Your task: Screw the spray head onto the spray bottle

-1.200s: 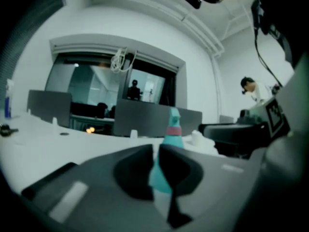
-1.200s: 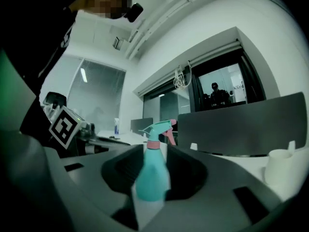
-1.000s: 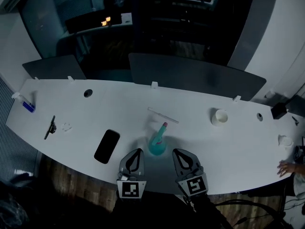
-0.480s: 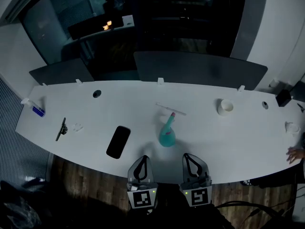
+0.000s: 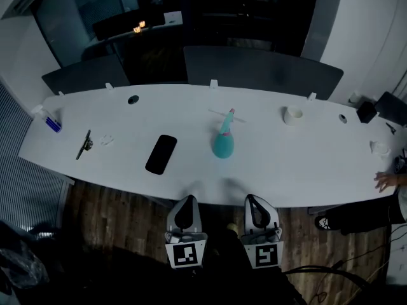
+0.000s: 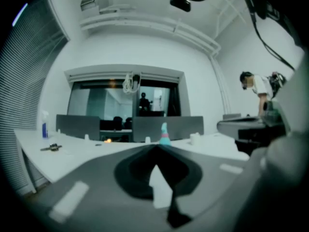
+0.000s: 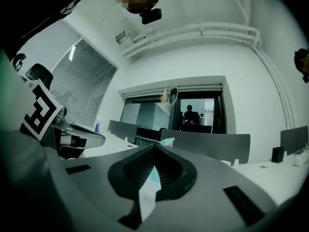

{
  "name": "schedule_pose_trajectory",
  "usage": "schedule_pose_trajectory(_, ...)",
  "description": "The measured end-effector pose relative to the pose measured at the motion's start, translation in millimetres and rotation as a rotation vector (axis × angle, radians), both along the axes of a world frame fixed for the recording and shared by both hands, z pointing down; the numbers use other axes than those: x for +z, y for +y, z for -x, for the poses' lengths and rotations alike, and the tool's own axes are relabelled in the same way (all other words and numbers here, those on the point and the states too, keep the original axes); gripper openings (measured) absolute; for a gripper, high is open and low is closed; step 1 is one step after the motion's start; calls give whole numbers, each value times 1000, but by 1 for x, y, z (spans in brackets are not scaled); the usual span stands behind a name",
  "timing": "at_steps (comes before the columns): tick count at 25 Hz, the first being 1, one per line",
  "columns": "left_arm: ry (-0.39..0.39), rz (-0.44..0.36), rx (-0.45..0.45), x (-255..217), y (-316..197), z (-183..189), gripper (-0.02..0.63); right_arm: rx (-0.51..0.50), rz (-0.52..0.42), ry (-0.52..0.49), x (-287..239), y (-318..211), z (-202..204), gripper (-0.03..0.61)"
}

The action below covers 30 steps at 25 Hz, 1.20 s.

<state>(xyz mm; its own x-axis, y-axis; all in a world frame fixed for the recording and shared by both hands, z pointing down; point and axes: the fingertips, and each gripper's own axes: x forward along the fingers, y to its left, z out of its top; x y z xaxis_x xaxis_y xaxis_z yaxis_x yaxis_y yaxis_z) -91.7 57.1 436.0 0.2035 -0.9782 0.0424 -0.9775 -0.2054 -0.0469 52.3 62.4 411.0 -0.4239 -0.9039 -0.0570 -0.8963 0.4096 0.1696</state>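
Observation:
A teal spray bottle (image 5: 223,143) with a pink collar stands upright near the middle of the long white table (image 5: 299,170); its tip shows in the left gripper view as the spray bottle (image 6: 164,135) and in the right gripper view as the spray bottle (image 7: 167,142). A thin white tube (image 5: 226,116), perhaps the spray head's straw, lies just behind it. My left gripper (image 5: 184,202) and right gripper (image 5: 257,203) hang side by side below the table's near edge, well short of the bottle. Both are shut and hold nothing.
On the table lie a black phone (image 5: 161,154), a dark tool (image 5: 83,145), a small blue bottle (image 5: 48,119) at the far left and a white cup (image 5: 293,115). A person's hand (image 5: 388,181) rests at the right end. Grey dividers (image 5: 261,68) line the far edge.
The view has pulled back from the table. Both grippers now sit over the wooden floor, farther from the bottle than before. The bottle has not moved on the table.

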Motion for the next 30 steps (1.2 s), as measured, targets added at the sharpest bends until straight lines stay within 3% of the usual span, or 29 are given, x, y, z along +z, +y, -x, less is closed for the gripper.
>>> schedule_pose_trajectory(8, -15, -44, -11, -18, 22, -9, 3, -51, -44, 27, -19, 21, 1, 3)
schedule_pose_trajectory(14, 22, -72, -34, -34, 22, -24, 3, -79, -51, 78, -30, 21, -11, 3)
schedule_pose_trajectory(21, -3, -76, -25, -37, 25, -42, 3, -81, -60, 41, -34, 21, -26, 3)
schedule_pose_trajectory(30, -27, -102, -47, -43, 27, -37, 3, -80, -59, 25, -34, 23, -23, 3)
